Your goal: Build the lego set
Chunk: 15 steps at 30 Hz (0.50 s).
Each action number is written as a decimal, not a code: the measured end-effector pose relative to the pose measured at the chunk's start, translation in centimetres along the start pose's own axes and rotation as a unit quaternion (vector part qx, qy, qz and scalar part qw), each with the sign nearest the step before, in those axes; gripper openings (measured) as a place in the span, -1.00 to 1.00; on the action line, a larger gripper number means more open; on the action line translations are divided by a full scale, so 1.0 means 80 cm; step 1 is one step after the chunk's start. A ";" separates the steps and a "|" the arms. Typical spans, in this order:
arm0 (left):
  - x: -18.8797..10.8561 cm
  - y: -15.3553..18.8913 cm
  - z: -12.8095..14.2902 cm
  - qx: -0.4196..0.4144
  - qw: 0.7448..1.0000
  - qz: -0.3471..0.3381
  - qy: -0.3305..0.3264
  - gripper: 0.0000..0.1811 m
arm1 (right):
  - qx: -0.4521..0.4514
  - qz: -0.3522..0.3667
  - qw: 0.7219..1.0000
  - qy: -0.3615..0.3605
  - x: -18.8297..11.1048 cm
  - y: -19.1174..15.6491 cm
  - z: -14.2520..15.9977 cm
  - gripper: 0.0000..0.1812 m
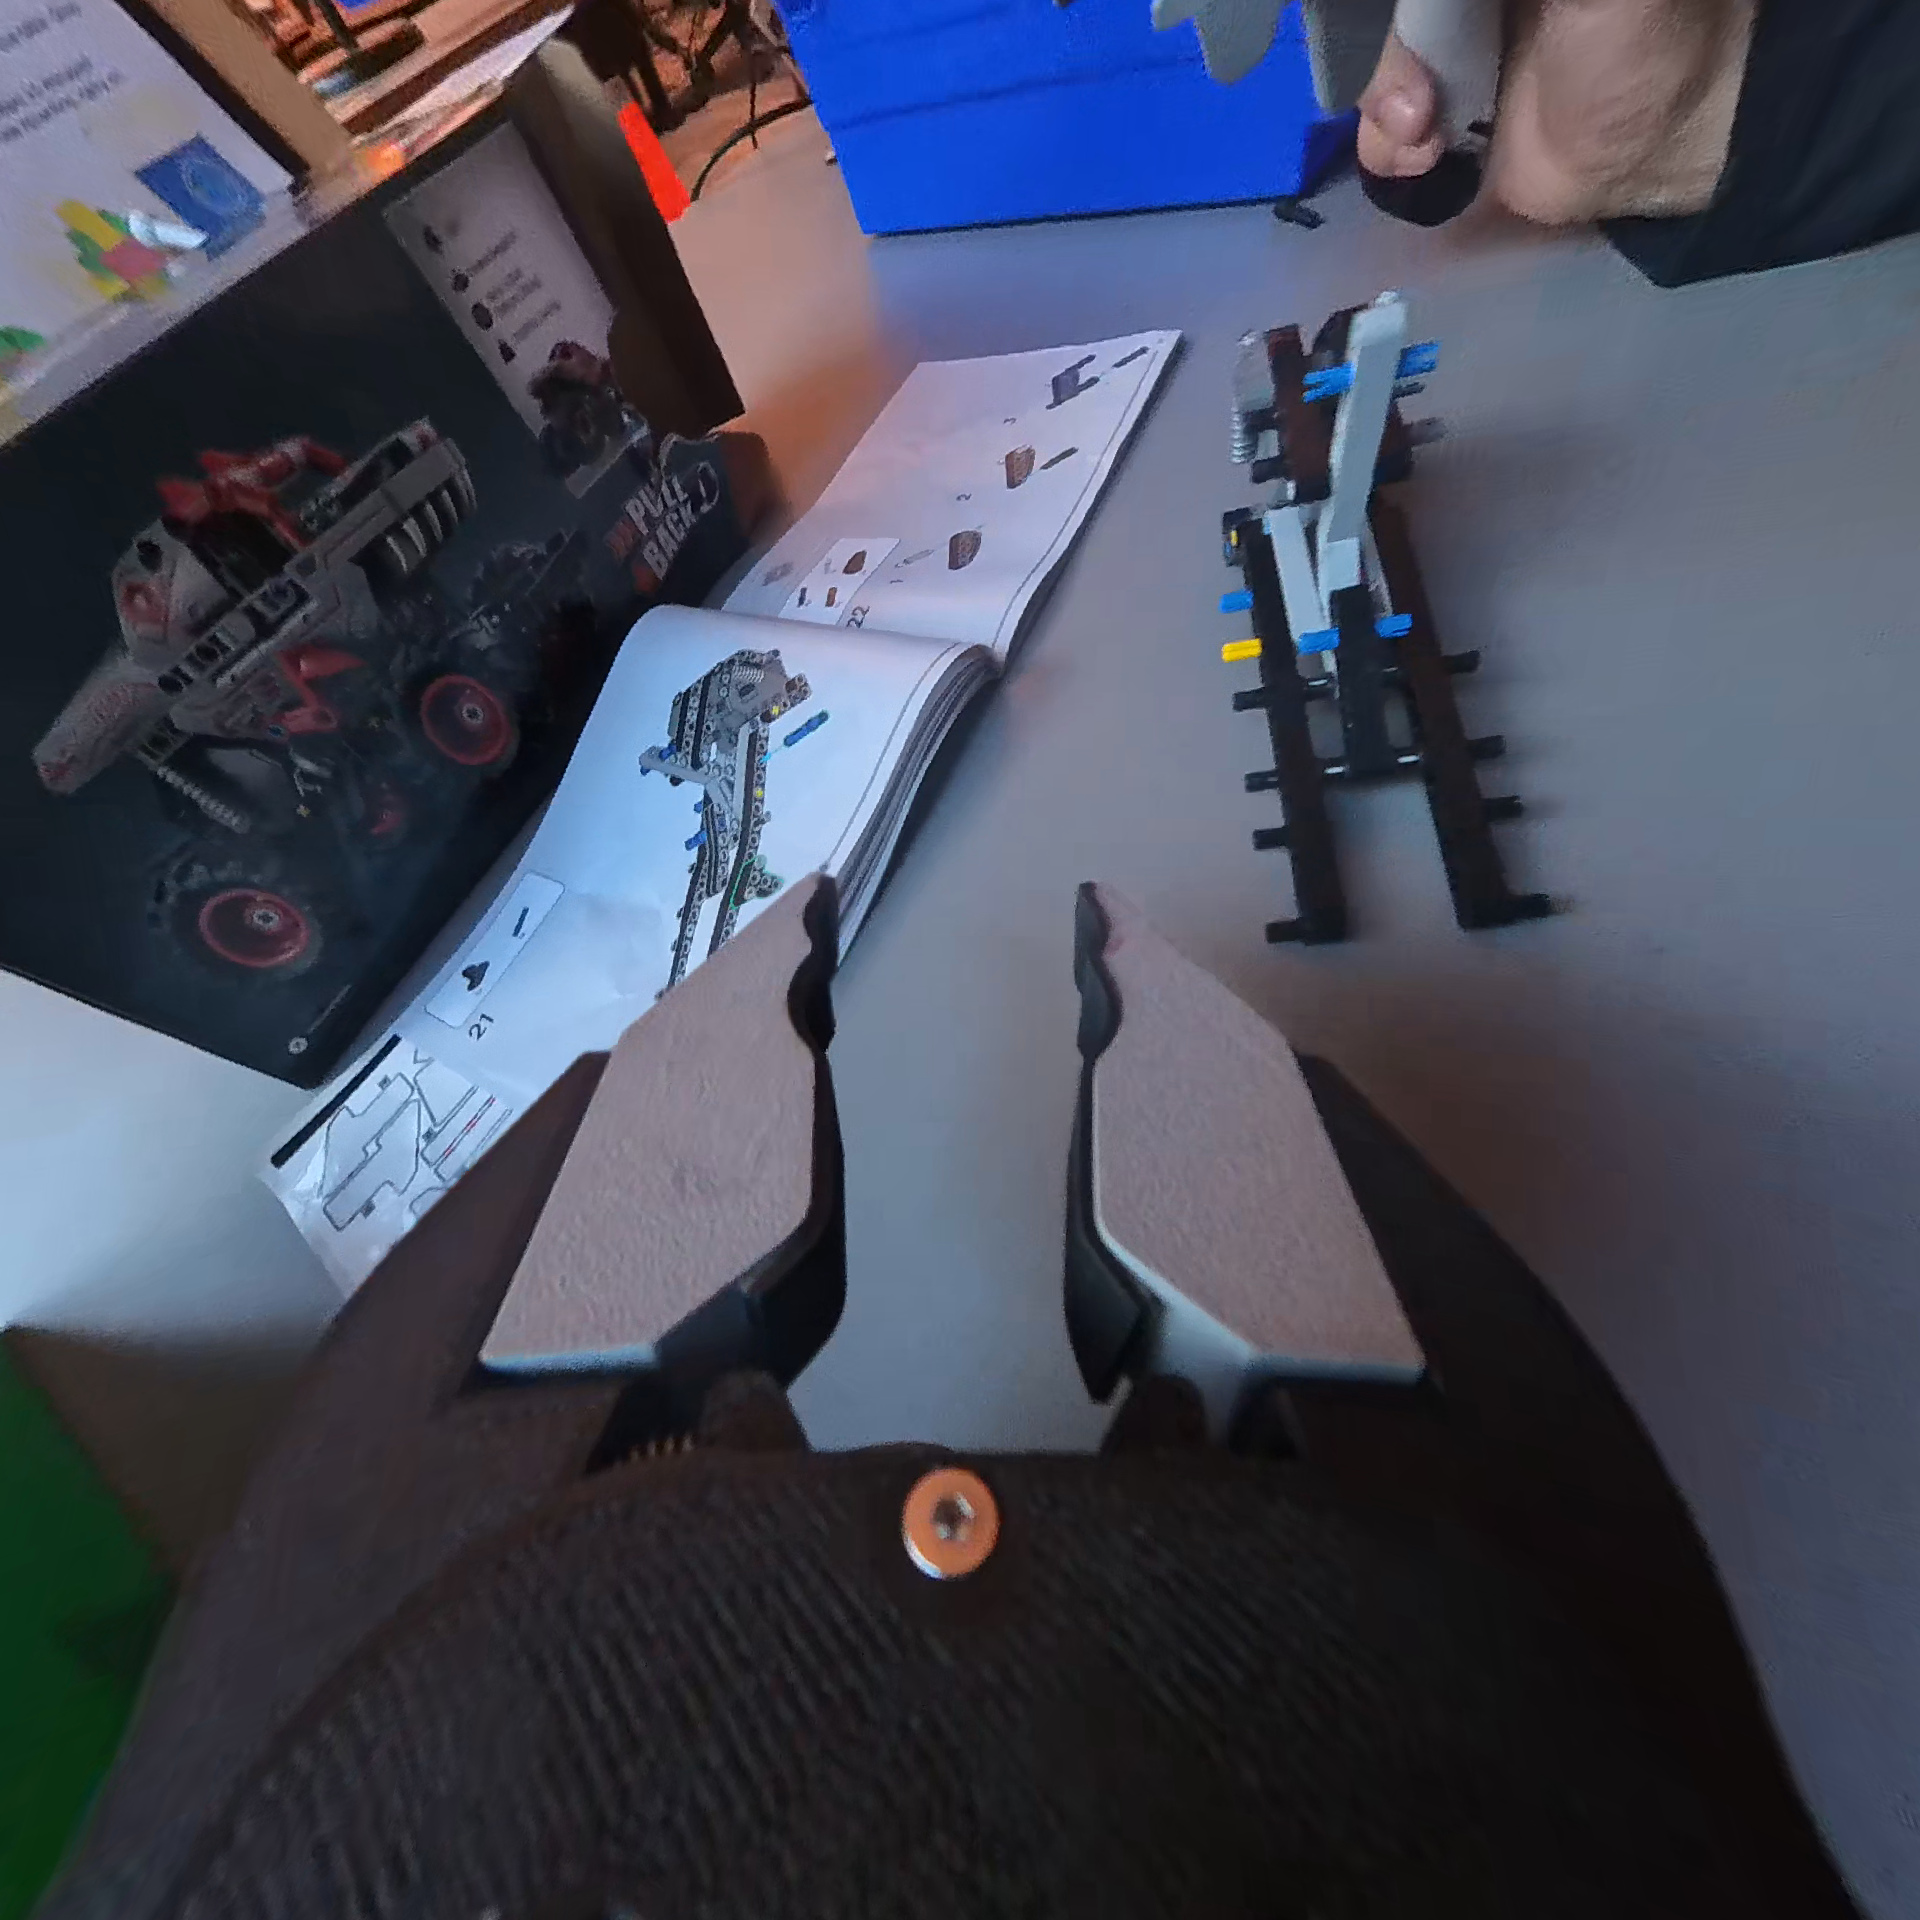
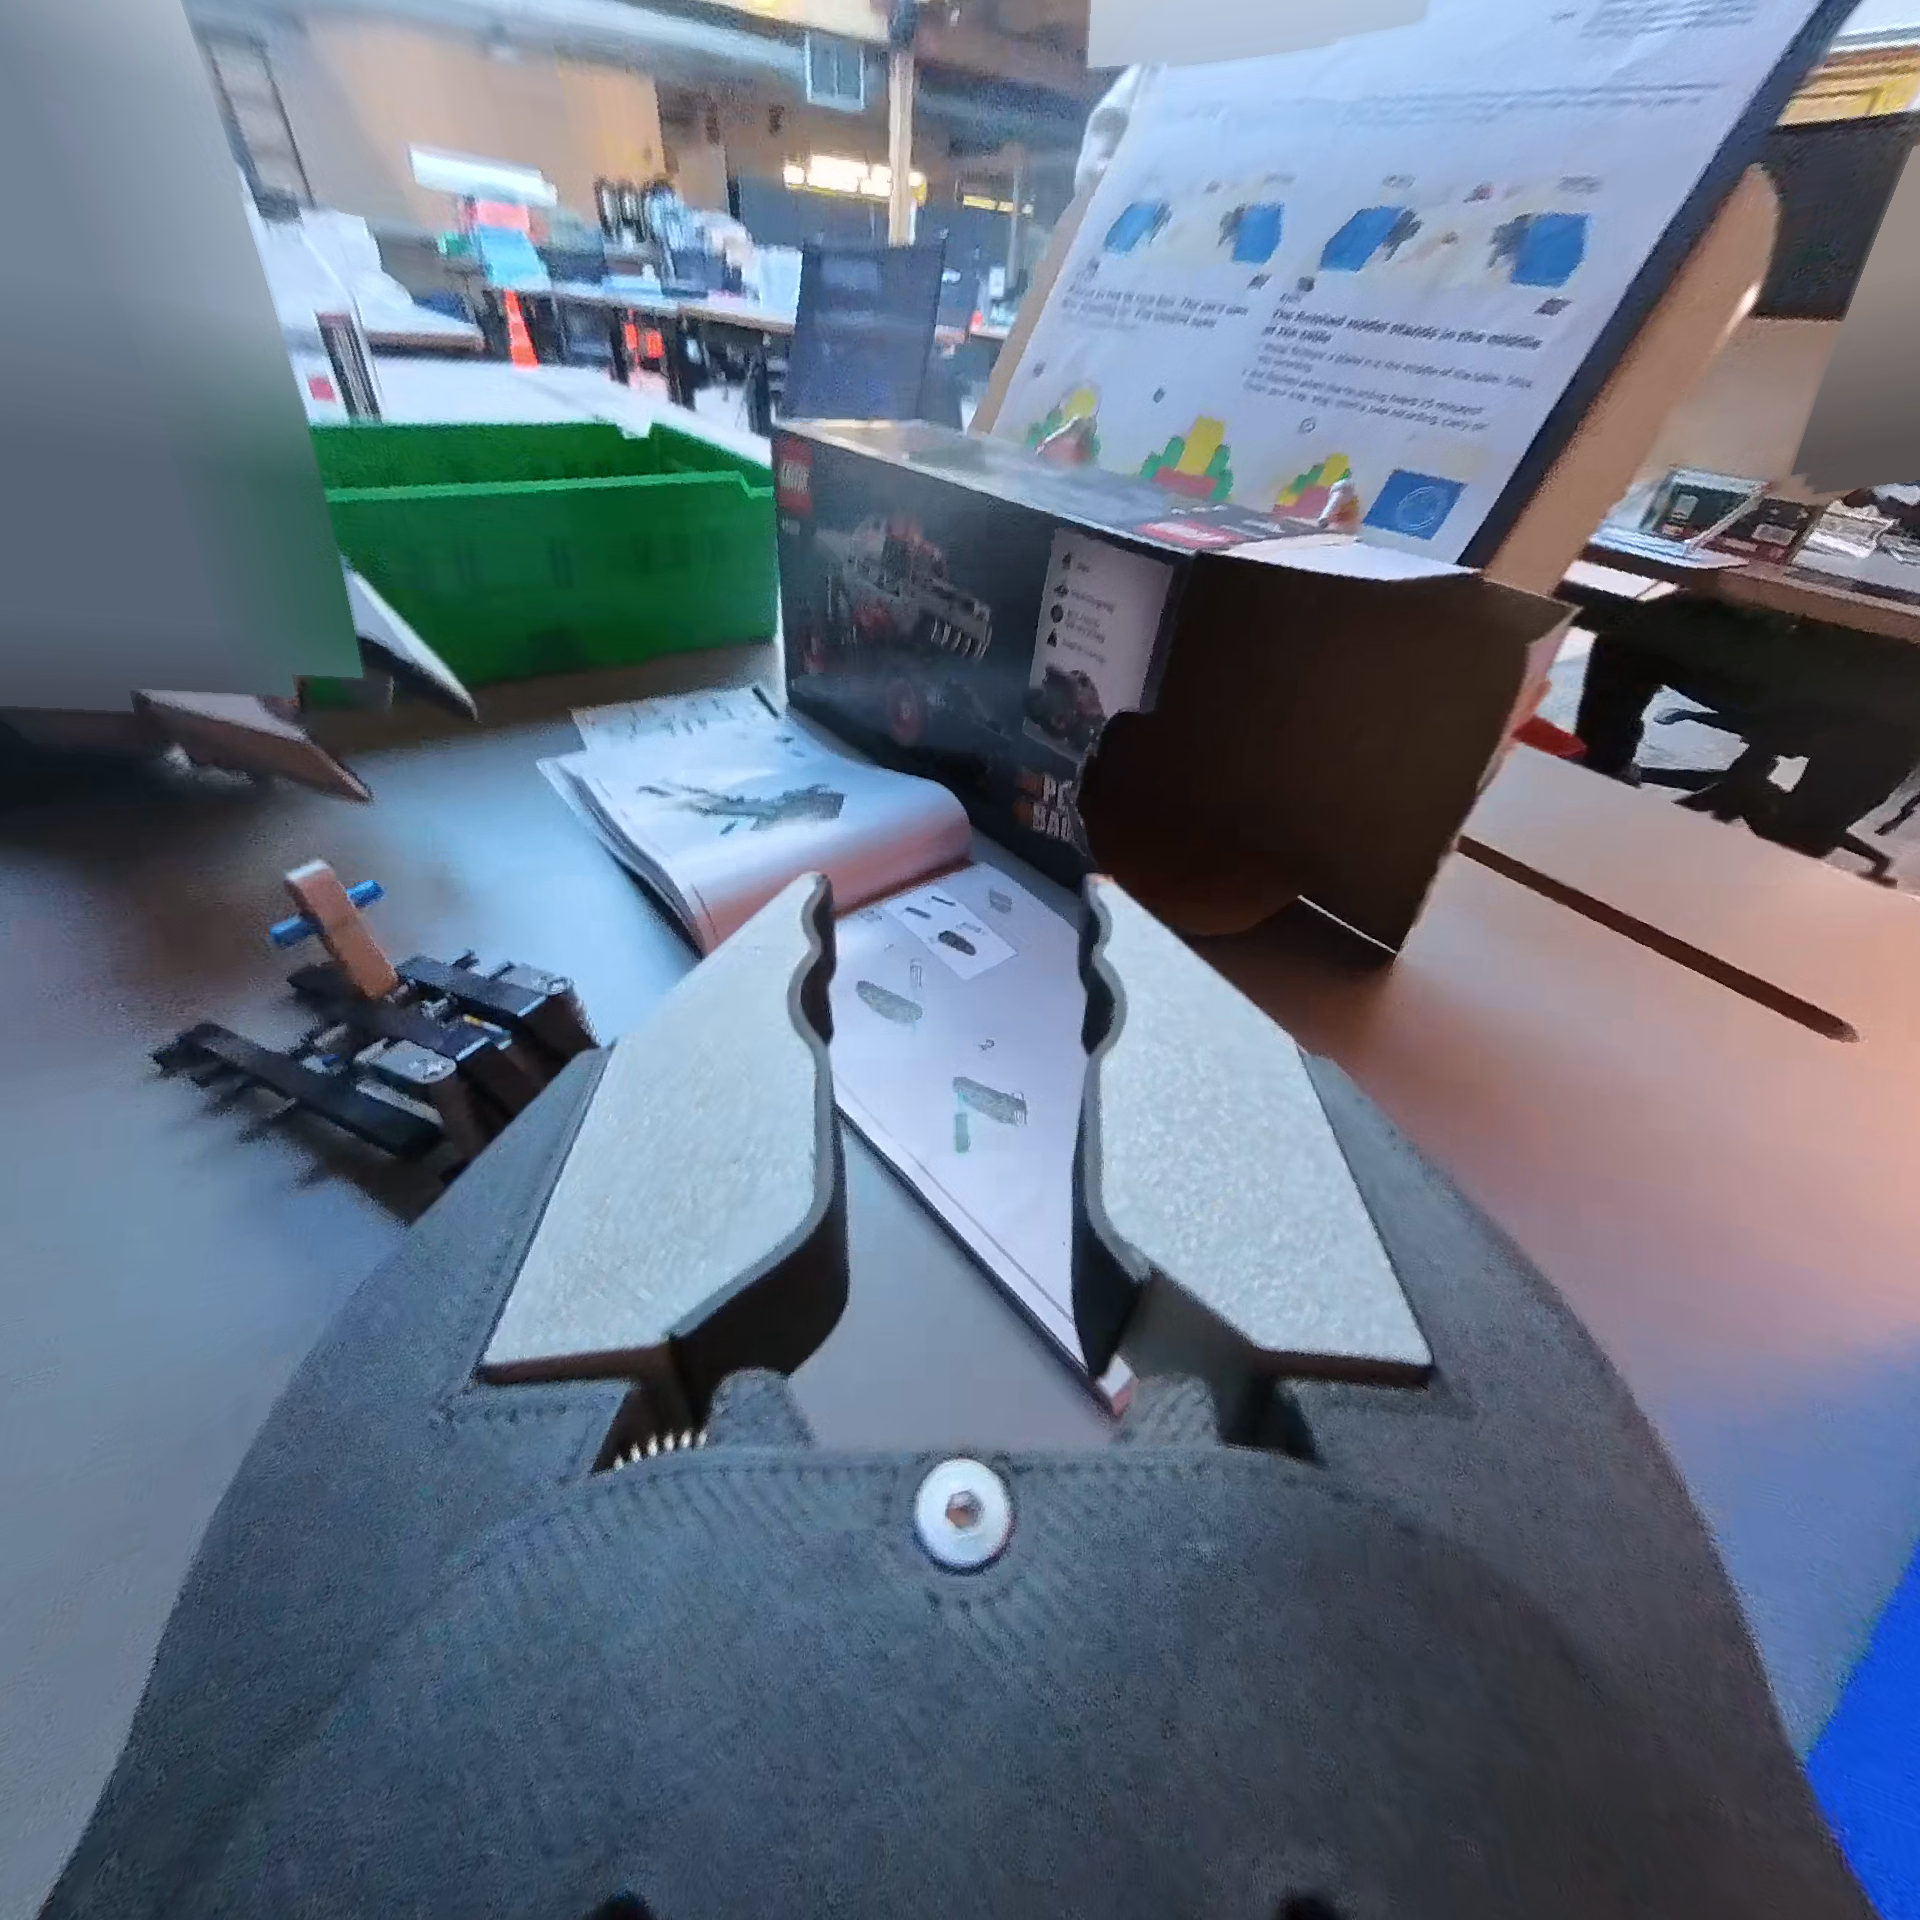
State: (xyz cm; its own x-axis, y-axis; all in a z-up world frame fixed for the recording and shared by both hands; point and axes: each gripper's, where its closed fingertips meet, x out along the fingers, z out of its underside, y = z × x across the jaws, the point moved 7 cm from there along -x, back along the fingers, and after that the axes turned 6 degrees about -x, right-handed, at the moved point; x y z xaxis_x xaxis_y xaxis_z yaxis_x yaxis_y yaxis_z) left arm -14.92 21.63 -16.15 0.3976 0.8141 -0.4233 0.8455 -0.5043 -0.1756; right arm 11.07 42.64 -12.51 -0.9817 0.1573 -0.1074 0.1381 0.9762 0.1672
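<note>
A: Left tongs (image 1: 954, 904): status?

B: Jaws parted, nothing between them. Held above bare grey tabletop (image 1: 1662, 1039), tips just right of the instruction booklet (image 1: 790, 727).

A: Right tongs (image 2: 954, 904)?

B: Same: spread apart, empty. They hover over the booklet's right-hand page (image 2: 935, 997). In the left wrist view a hand (image 1: 1579, 114) shows at the top right edge, holding grey tool parts.

A: Position of the build?

B: Partly built lego chassis (image 1: 1361, 644) lies flat on the tabletop, right of the booklet and apart from it. Two long black beams with side pegs run parallel; grey beams sit on top, one tilted upward; blue pins and one yellow pin stick out. In the right wrist view the same chassis (image 2: 395, 1049) sits left of the right tongs, untouched.

A: Surroundings?

B: Booklet lies open, pages bowed at the spine. The set's dark box (image 1: 291, 665) stands behind it, truck picture facing forward, end flap open in the right wrist view (image 2: 1309, 727). Green bin (image 2: 551, 540) left of the box; blue bin (image 1: 1049, 114) at the tabletop's far side. A printed sheet on a board (image 2: 1351, 281) leans behind the box.
</note>
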 end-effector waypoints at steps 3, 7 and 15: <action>-0.002 0.007 -0.001 0.025 1.000 -0.012 0.002 -0.55 | 0.009 0.032 0.999 0.006 -0.008 0.008 0.000 -0.43; -0.024 0.018 -0.008 0.008 0.999 -0.028 0.015 -0.58 | -0.010 0.089 0.996 -0.023 -0.012 0.014 0.006 -0.35; -0.191 -0.058 0.028 -0.061 0.987 -0.146 0.008 -0.59 | -0.023 0.118 0.990 -0.076 0.002 0.019 0.020 -0.36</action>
State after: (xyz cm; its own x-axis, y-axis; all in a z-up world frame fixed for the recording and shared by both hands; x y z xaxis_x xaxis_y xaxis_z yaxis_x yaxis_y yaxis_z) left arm -25.76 10.87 -10.86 0.1358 0.9247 -0.3556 0.9611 -0.2101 -0.1791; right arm 11.31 44.37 -13.83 -0.8911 0.4045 -0.2058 0.3519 0.9022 0.2495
